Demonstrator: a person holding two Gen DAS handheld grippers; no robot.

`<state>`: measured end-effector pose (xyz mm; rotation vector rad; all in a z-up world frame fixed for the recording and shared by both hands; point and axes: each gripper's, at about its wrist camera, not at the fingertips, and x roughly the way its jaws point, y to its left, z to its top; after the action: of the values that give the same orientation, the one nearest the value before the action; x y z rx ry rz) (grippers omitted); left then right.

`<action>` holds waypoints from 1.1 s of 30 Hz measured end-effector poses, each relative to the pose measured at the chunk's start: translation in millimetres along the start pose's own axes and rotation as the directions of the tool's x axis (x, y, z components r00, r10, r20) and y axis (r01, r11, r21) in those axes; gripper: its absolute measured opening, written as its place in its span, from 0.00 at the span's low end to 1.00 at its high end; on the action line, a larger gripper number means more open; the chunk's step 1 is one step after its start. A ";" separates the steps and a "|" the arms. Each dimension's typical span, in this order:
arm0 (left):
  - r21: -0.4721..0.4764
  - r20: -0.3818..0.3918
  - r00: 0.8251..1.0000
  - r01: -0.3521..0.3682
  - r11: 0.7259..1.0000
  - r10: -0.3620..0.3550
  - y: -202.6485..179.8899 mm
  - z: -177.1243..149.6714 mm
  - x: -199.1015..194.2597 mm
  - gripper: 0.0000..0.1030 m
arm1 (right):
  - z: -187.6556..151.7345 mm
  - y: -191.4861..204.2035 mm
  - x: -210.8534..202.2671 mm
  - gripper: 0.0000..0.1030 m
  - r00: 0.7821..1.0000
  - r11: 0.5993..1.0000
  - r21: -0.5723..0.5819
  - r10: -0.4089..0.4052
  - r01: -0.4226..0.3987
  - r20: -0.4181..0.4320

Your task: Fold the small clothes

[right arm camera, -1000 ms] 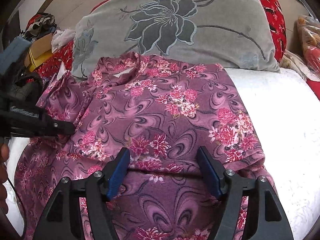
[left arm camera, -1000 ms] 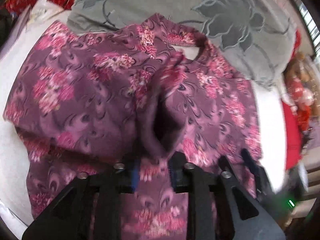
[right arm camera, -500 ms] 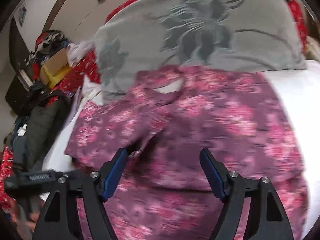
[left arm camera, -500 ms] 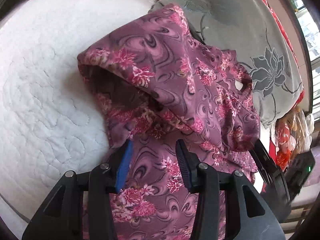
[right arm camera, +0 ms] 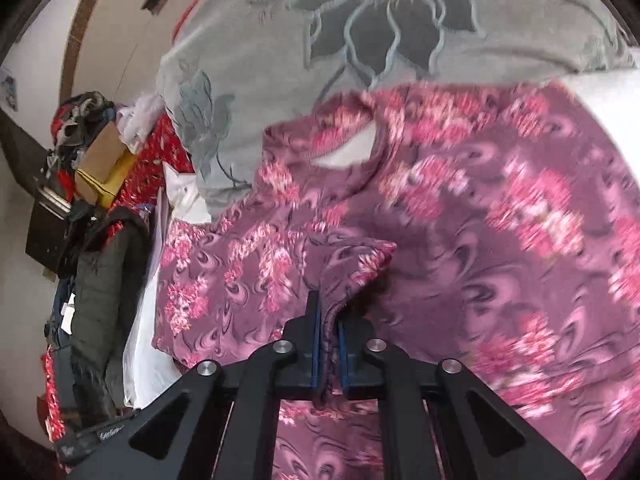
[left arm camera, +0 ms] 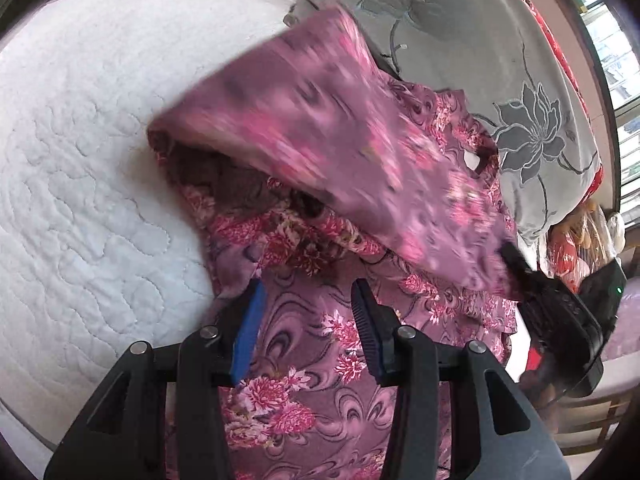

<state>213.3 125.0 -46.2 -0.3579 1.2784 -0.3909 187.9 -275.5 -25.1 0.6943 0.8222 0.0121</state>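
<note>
On the white quilted bed (left arm camera: pixel 88 168), the floral top (left arm camera: pixel 320 360) lies mid-fold. Right hand-held gripper (right arm camera: pixel 328 344) is clamped on a sleeve edge, lifted toward 12 o'clock; left hand-held gripper (left arm camera: pixel 308 332) is apart, empty. Next, I'd judge: lay the sleeve across the body, then release.

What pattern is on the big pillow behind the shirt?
The pillow is plain grey with large darker grey flowers outlined in pale thread, clearest in the right wrist view.
</note>
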 end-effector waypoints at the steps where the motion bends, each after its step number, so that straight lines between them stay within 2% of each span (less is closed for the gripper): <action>1: -0.002 -0.001 1.000 0.000 1.000 0.000 0.1 0.2 0.1 0.41 | 4.4 -5.5 -11.3 0.06 0.999 1.000 0.006 -0.005 0.005 0.033; 4: -0.007 -0.002 1.000 -0.005 1.000 0.005 -1.1 0.7 1.0 0.41 | 16.7 -25.4 -39.0 0.06 0.994 0.999 0.042 -0.016 0.012 0.105; 7: -0.001 0.000 1.000 -0.018 1.000 0.018 -3.6 0.2 1.3 0.42 | 28.0 -52.4 -62.5 0.06 0.985 0.995 0.073 -0.075 0.064 0.156; 11: 0.004 0.000 1.000 -0.026 1.000 0.026 -4.6 -1.2 0.7 0.42 | 32.9 -86.3 -80.2 0.06 0.973 0.985 0.120 -0.144 0.124 0.179; 16: 0.018 -0.014 1.000 -0.015 1.000 0.015 -8.8 -5.9 -6.9 0.42 | 31.6 -118.8 -81.8 0.06 0.957 0.962 0.158 -0.245 0.220 0.154; 19: 0.043 -0.023 0.998 0.063 0.997 -0.062 -18.9 -9.4 -18.0 0.42 | 29.7 -130.3 -73.4 0.07 0.969 0.959 0.185 -0.232 0.214 0.084; 20: 0.062 -0.010 0.997 0.077 0.995 -0.076 -24.5 -9.2 -22.7 0.42 | 29.2 -128.8 -76.9 0.13 0.965 0.957 0.183 -0.245 0.226 0.093; 21: 0.091 0.011 0.997 0.071 0.993 -0.072 -31.4 -7.8 -27.2 0.42 | 27.8 -125.7 -82.4 0.13 0.956 0.952 0.180 -0.270 0.247 0.113; 23: 0.135 0.044 0.999 0.023 0.991 -0.029 -44.3 -1.8 -26.0 0.45 | 23.2 -116.6 -103.2 0.14 0.941 0.959 0.173 -0.260 0.226 0.215; 24: 0.146 0.046 0.999 -0.005 0.989 -0.001 -47.7 0.7 -21.5 0.51 | 20.8 -113.9 -107.8 0.15 0.940 0.965 0.167 -0.239 0.202 0.242; 25: 0.150 0.038 0.998 -0.052 0.987 0.046 -50.2 4.0 -12.2 0.51 | 17.3 -110.3 -109.6 0.18 0.949 0.976 0.145 -0.197 0.165 0.247; 27: 0.148 -0.032 0.993 -0.109 0.983 0.115 -49.4 6.7 14.7 0.51 | 12.5 -106.2 -99.3 0.21 0.968 0.982 0.104 -0.172 0.155 0.184; 28: 0.149 -0.071 0.988 -0.127 0.981 0.139 -46.0 4.6 24.0 0.51 | 6.5 -105.4 -86.1 0.21 0.978 0.982 0.069 -0.181 0.174 0.108; 30: 0.186 -0.059 0.984 -0.156 0.970 0.170 -47.4 -1.1 24.5 0.51 | -4.5 -111.2 -62.5 0.20 0.977 0.978 0.036 -0.203 0.205 -0.065; 31: 0.206 -0.055 0.981 -0.169 0.964 0.184 -52.0 -3.8 19.7 0.51 | -7.2 -108.6 -62.8 0.20 0.978 0.980 0.031 -0.197 0.199 -0.065; 33: 0.229 -0.094 0.978 -0.160 0.960 0.185 -55.3 -10.6 14.6 0.52 | -10.7 -106.6 -72.2 0.24 0.977 0.979 0.035 -0.198 0.201 -0.080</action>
<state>202.0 68.9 -35.4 -0.0352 1.3516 -0.4038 104.0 -372.2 -42.9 0.6523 0.9649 -0.1618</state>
